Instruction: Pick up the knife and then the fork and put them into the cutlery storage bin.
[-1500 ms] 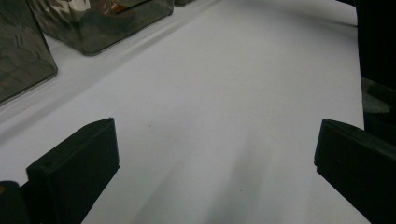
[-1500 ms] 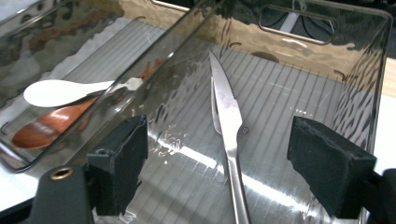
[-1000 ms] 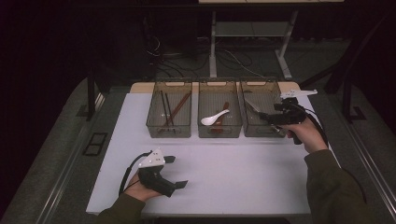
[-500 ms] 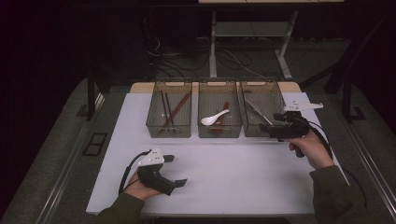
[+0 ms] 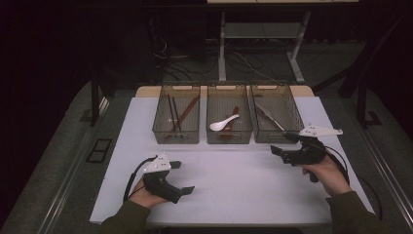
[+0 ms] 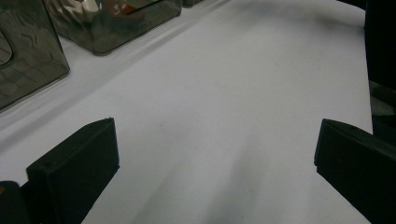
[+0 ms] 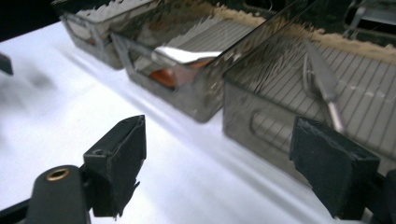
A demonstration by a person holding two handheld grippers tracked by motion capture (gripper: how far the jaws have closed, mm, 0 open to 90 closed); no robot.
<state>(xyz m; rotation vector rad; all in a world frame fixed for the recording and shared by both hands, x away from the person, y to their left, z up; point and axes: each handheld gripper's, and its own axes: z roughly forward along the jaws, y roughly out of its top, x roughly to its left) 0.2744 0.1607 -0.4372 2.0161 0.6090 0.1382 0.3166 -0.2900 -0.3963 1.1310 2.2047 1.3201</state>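
Overall, in the high view three clear bins are seen in a row at the far edge of the white mat (image 5: 234, 170), and places are given here against the right bin (image 5: 272, 114). The right gripper (image 5: 282, 145) is held just in front of that bin, nearest its front wall, jaws wide apart and empty, which suggests a withdrawal or a pause after sorting. The knife (image 5: 269, 117) lies inside the right bin, apparently grouped by type. The middle bin (image 5: 229, 117), just left of it, holds a white spoon (image 5: 223, 124); the left bin (image 5: 177, 117), farther left, holds chopsticks (image 5: 179, 114). The left gripper (image 5: 183, 178) rests well apart from the right bin, low on the mat, jaws open, nothing held, judged to be parked.

In the left gripper view, the jaws stand wide over bare mat; nothing lies between them.

In the right gripper view, the jaws stand wide and empty, and the right bin's front wall (image 7: 261, 126) is framed close ahead, with the knife (image 7: 322, 84) on its ribbed floor.
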